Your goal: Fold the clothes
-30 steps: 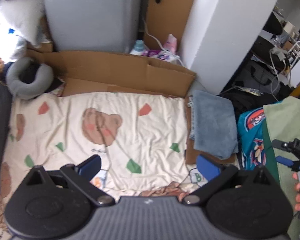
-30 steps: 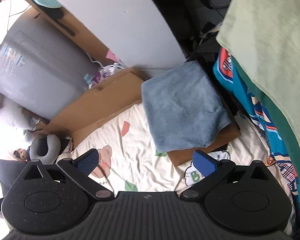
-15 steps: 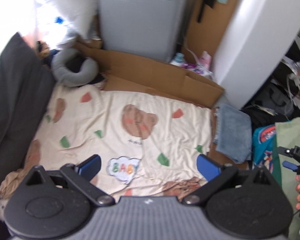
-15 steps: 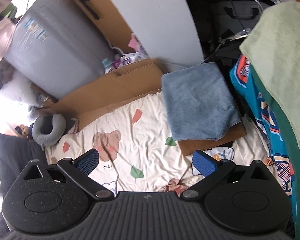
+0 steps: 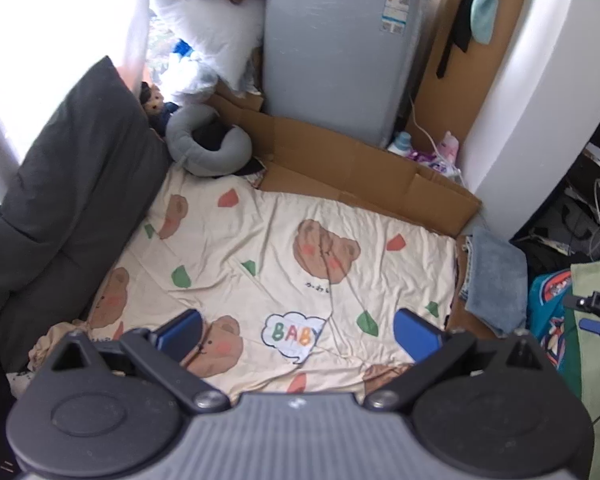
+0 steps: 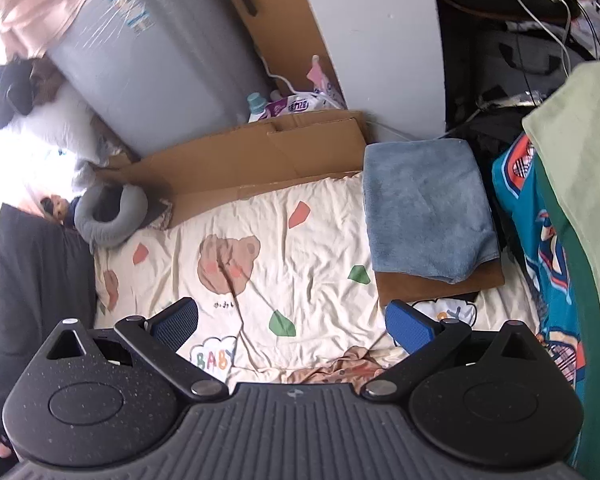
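Note:
A folded grey-blue cloth (image 6: 426, 210) lies on a brown board (image 6: 440, 284) at the right edge of a cream bear-print sheet (image 6: 300, 248); the left wrist view shows the cloth (image 5: 496, 276) at the sheet's (image 5: 260, 248) right side. A pale green garment (image 6: 580, 168) and a teal printed one (image 6: 540, 232) hang at the far right. My left gripper (image 5: 298, 332) is open above the sheet, holding nothing. My right gripper (image 6: 292, 326) is open too, high over the sheet and left of the folded cloth.
A dark grey cushion (image 5: 60, 200) borders the sheet on the left. A grey neck pillow (image 5: 208, 144) and flattened cardboard (image 5: 360, 172) lie at the far edge, before a grey appliance (image 5: 332, 48). Cables and clutter (image 6: 520, 60) fill the right.
Both grippers have pulled back and risen, so more of the sheet and room shows. The left view swung left onto the dark cushion. Both stayed open.

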Available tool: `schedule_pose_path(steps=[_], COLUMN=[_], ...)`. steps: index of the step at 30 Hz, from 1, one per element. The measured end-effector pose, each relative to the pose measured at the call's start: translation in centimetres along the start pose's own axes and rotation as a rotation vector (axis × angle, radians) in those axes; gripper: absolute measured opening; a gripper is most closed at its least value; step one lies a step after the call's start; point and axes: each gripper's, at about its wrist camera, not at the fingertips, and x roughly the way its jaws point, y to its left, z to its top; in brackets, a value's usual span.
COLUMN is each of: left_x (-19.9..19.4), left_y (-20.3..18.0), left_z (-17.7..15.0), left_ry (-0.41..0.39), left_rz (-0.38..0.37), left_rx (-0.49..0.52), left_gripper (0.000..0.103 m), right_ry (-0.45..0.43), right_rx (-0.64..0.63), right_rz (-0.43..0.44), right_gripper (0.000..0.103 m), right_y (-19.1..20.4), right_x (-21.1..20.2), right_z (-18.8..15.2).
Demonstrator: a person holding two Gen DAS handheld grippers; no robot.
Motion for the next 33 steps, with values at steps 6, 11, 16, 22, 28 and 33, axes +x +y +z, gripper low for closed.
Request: schedule_pose_path(steps=[6, 11, 16, 22, 28, 33], left_x=[-0.5, 1.0, 3.0, 4.7, 6.2, 7.0], left_y=[-0.4, -1.7, -1.7, -2.3, -3.0, -3.2], left_z=[-1.6, -3.8, -6.4, -9.2, -10.2, -10.3], left_ry=[-0.053, -0.083, -0.080, -0.059, -0.036, -0.018], left_rz=[0.008, 0.029, 0.044, 0.065, 0.093, 0.114], left_rx=[-0.019, -0.009, -0.065, -0.112, -0.123, -0.137], left_gripper=[0.103, 0.103, 0.103, 0.103, 0.103, 0.103], right_ry=[0.035, 0.057, 0.096, 0.100, 0.127, 0.134], right_rx=[-0.097, -0.200, -0.258, -0.335, -0.394, -0.411], right_rz=[-0.026, -0.053, -0.030, -0.053, -0.053, -0.046], right_gripper=[0.103, 0.103, 0.103, 0.103, 0.103, 0.103], right_y=[2.5, 4.7, 6.0, 7.4, 8.1, 8.6], right_x=[0.6, 1.3, 1.6, 1.8, 1.7, 1.7], right_z=[-1.1, -2.4, -3.5, -4.4, -5.2, -5.4])
